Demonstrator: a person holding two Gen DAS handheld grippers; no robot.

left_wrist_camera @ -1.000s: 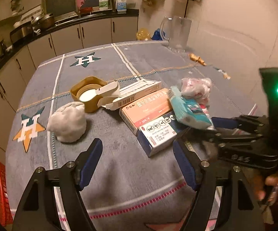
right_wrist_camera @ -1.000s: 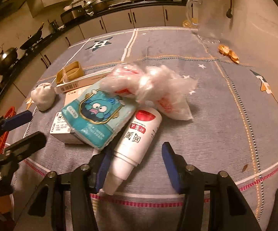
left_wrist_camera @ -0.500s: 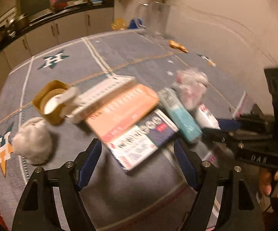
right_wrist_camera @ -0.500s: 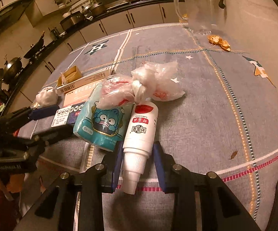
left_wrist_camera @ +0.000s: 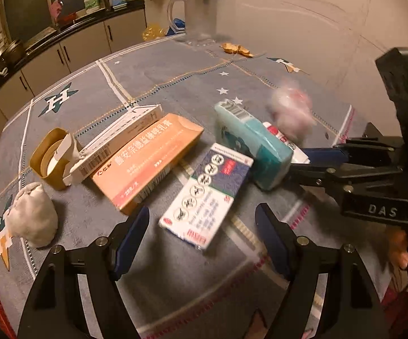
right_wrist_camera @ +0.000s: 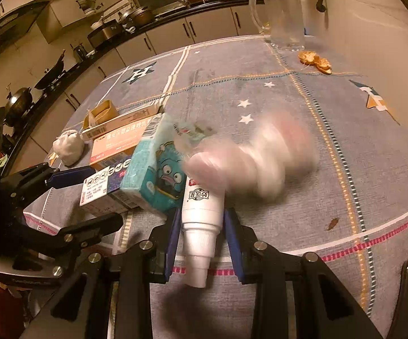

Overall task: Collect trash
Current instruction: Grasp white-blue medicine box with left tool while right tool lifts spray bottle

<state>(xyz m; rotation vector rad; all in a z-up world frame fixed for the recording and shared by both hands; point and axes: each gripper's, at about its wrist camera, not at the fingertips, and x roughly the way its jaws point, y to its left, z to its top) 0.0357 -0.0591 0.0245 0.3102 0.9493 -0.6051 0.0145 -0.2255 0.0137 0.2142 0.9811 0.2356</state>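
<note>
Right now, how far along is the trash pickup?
Nothing looks collected yet. In hand: the right gripper, jaws just closed, clamps the white tube. The left gripper is open over the blue-white box, not gripping it. Left on the table: teal pack, orange box, long white box, tape roll, wad, plastic bag, peels.

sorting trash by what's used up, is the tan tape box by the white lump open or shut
Open: the tan tape box shows its tape roll through the open side, with a white flap sticking out. It sits near the white lump.
</note>
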